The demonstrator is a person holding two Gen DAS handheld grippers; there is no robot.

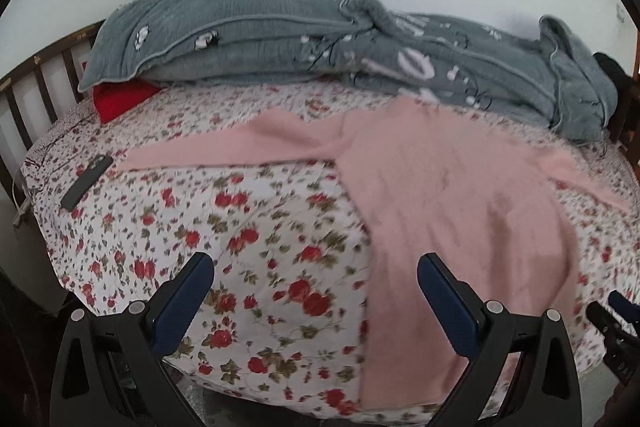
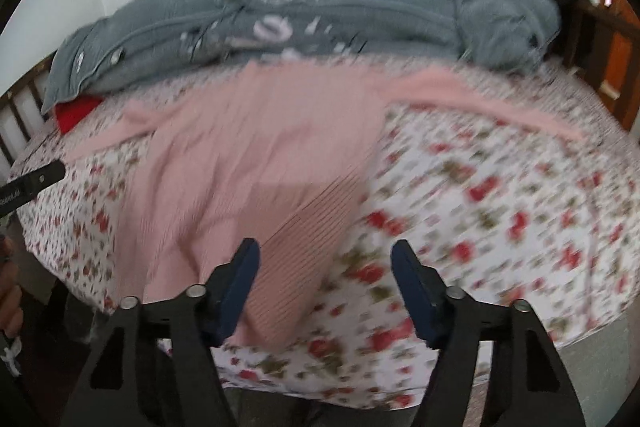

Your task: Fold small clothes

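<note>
**Pink sweater spread out on the flowery bed, both tongs wide**

The pink ribbed knit sweater (image 1: 460, 195) lies flat on the white bed sheet with red flowers (image 1: 248, 227). Its long body runs from the near edge of the bed up toward the wall. The bottom hem hangs a little over the near edge. The top end points at the far side, close to the grey blanket. Its 2 sleeves stick out sideways, 1 to the left and 1 to the right, so the sweater makes a cross shape. In the right wrist view the same sweater (image 2: 256, 163) looks blurry, but its ribbed lines show near the hem.

The left gripper (image 1: 316, 269) is low, by the near edge of the bed, pointing along the bed toward the wall. Its 2 blue fingers are spread wide apart with nothing between them. The right finger sits over the left side of the sweater's body. The left finger sits over bare sheet.

The right gripper (image 2: 325, 259) is also low and points the same way. Its fingers are wide apart and hold nothing. The sweater's right hem corner shows between them.

A thick grey quilted blanket (image 1: 340, 39) is piled along the wall. A red cloth (image 1: 120, 101) peeks out under its left end. A flat black phone (image 1: 86, 183) lies on the sheet at the left.
</note>
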